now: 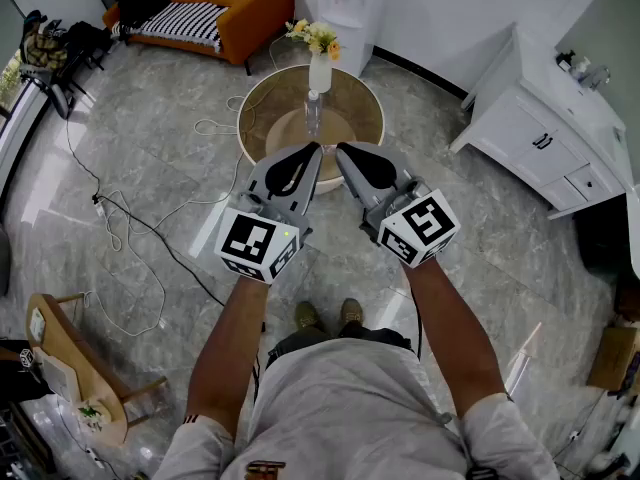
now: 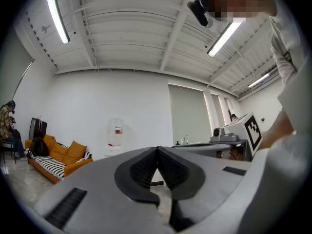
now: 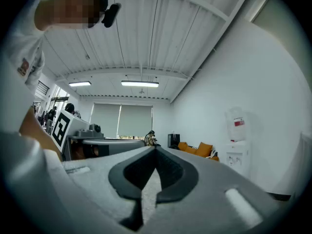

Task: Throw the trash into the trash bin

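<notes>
While the left tongs (image 1: 313, 152) and the right tongs (image 1: 344, 152) were shut and empty, nothing was done yet. The likely trash, a clear bottle (image 1: 313, 115), stood on the round table (image 1: 362, 103), upper middle. No bin showed.

Ahead on the grey marble floor (image 1: 150, 158), a round wooden bench (image 1: 368, 108) carrying a white vase (image 1: 319, 71) of yellow flowers (image 1: 316, 36). Beyond it, against the white wall, a white water dispenser (image 1: 350, 3); to its left an orange sofa (image 1: 255, 8) with a black-and-white striped throw (image 1: 185, 23). White cabinet (image 1: 545, 133) with drawers at the right. Loose cables (image 1: 125, 228) snaking across the floor at the left, near a wooden chair (image 1: 62, 346). Long tube lights (image 2: 57, 16) on the ribbed ceiling
</notes>
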`<state>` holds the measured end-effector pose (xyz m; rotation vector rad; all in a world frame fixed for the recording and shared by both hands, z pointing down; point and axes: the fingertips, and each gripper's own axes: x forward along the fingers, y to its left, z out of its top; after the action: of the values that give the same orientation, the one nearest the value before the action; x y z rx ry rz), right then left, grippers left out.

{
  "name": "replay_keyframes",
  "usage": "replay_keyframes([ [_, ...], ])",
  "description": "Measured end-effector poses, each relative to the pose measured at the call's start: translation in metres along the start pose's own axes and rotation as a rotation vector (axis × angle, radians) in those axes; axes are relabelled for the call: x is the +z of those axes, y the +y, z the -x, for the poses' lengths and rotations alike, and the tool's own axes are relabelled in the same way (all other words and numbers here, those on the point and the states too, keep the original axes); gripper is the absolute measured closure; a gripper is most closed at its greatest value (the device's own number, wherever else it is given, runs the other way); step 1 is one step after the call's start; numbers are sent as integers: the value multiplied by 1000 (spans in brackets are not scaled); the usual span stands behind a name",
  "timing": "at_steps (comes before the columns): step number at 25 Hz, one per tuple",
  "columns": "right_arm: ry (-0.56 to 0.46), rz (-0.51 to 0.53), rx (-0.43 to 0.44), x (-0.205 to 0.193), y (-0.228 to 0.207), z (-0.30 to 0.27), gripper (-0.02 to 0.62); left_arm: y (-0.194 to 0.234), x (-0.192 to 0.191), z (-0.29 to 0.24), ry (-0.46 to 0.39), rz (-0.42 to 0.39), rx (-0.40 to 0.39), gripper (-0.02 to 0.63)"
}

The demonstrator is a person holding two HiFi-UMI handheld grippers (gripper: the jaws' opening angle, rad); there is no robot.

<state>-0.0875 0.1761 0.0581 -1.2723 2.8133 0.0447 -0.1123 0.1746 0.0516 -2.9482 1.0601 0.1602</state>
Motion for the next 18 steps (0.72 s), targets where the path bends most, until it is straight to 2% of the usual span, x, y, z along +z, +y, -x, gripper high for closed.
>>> replay_keyframes([
  [12,-7,-7,1,-10,15,-31,594,35,-11,14,-4,28,-13,606],
  [18,40,25,-27,-27,0,-41,594,60,-26,15,-9,37,-14,606],
])
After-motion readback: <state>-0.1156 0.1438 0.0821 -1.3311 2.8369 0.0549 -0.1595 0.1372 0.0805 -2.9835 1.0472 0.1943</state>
